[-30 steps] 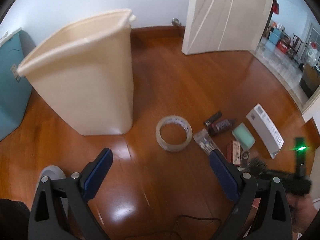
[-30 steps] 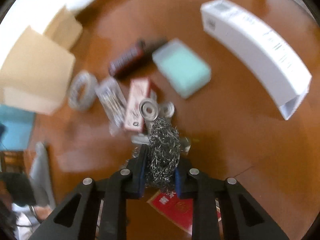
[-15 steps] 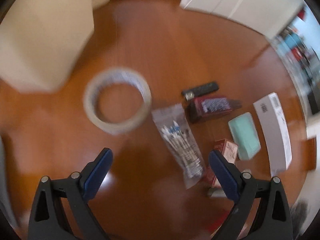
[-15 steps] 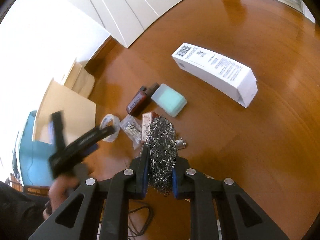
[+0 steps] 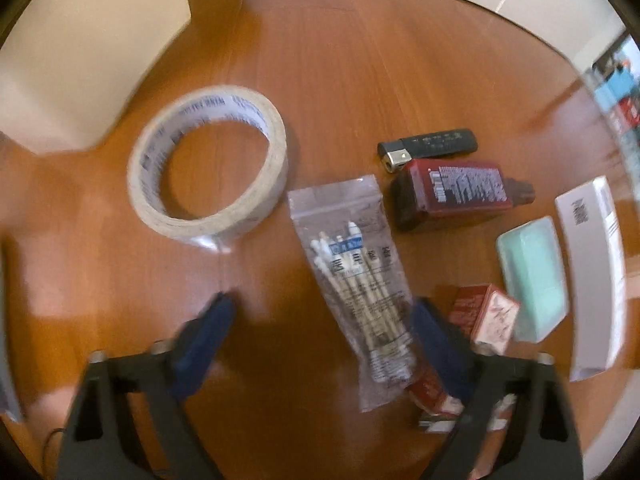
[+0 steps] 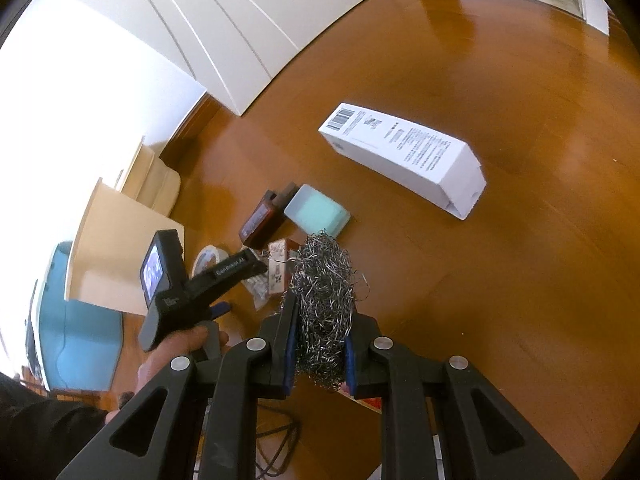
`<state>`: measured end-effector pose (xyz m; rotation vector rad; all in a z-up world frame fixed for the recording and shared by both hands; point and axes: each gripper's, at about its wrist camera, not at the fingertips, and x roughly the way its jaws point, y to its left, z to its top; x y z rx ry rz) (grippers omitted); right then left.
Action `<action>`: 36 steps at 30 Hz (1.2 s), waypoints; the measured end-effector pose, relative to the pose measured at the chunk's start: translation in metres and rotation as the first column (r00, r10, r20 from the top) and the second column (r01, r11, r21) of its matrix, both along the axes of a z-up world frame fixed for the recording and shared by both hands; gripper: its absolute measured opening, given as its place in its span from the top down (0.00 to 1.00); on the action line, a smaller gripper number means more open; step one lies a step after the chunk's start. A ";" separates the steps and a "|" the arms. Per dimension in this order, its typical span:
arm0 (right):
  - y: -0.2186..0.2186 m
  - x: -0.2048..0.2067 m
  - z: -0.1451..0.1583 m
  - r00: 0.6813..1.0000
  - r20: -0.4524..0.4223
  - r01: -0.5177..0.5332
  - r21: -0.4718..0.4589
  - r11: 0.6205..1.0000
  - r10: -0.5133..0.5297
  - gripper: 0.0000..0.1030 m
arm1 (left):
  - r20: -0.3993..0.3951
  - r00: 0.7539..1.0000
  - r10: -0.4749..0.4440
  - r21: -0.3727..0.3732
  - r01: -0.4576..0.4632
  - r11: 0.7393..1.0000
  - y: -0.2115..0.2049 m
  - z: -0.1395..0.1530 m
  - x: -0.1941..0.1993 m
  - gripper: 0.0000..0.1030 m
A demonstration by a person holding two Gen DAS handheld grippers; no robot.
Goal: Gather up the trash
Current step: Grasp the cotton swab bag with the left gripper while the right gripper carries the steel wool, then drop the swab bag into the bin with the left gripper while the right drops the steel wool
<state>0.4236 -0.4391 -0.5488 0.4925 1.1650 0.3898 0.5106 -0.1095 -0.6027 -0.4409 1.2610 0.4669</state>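
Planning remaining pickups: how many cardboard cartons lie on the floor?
2: a long white carton at far right, a small red carton beside the mint case. Red packaging below it, partly hidden, may be a third.

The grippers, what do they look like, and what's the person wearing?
Both the left gripper and the right gripper are black plastic frames with triangular cut-outs, silver rivets and blue pads. The right wrist view shows the left one's pistol handle, a small lit screen on its back and white lettering along its side. A dark sleeve covers the arm.
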 end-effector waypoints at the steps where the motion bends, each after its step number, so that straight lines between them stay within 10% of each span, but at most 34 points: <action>1: 0.000 0.000 0.000 1.000 0.000 0.003 0.002 1.000 -0.003 0.81 | 0.008 0.999 -0.045 0.031 0.045 0.999 -0.007 0.003 0.002 0.61; 4: 0.000 0.000 0.000 1.000 0.001 0.009 0.002 1.000 -0.009 0.81 | 0.012 0.990 -0.141 0.015 0.141 0.990 -0.022 0.007 0.007 0.90; 9: -0.003 0.003 0.005 0.999 0.009 0.034 0.006 0.999 -0.034 0.81 | 0.074 0.987 -0.141 -0.056 0.145 0.988 -0.001 0.027 -0.006 0.93; 15: 0.007 0.013 0.020 0.998 0.040 0.037 0.025 0.999 -0.038 0.81 | 0.297 0.934 -0.197 0.059 0.188 0.980 0.051 0.151 -0.041 0.93; 22: 0.043 0.038 0.062 0.995 0.098 -0.008 0.027 1.000 0.005 0.81 | 0.482 0.864 -0.144 0.268 0.011 0.963 0.184 0.298 -0.054 0.93; 30: 0.125 0.061 0.151 0.966 0.169 -0.196 -0.026 0.980 0.197 0.80 | 0.332 0.943 0.013 0.180 -0.077 0.981 0.289 0.266 -0.051 0.90; 33: 0.166 0.070 0.192 0.934 0.207 -0.287 -0.052 0.957 0.291 0.79 | 0.364 0.930 0.045 0.139 -0.102 0.985 0.296 0.271 -0.065 0.60; 35: 0.205 0.080 0.227 0.901 0.248 -0.349 -0.076 0.934 0.357 0.78 | 0.428 0.901 0.069 0.119 -0.132 0.984 0.297 0.285 -0.083 0.20; 36: 0.222 0.083 0.242 0.885 0.268 -0.374 -0.080 0.924 0.382 0.78 | 0.462 0.883 0.086 0.122 -0.159 0.980 0.294 0.290 -0.097 0.18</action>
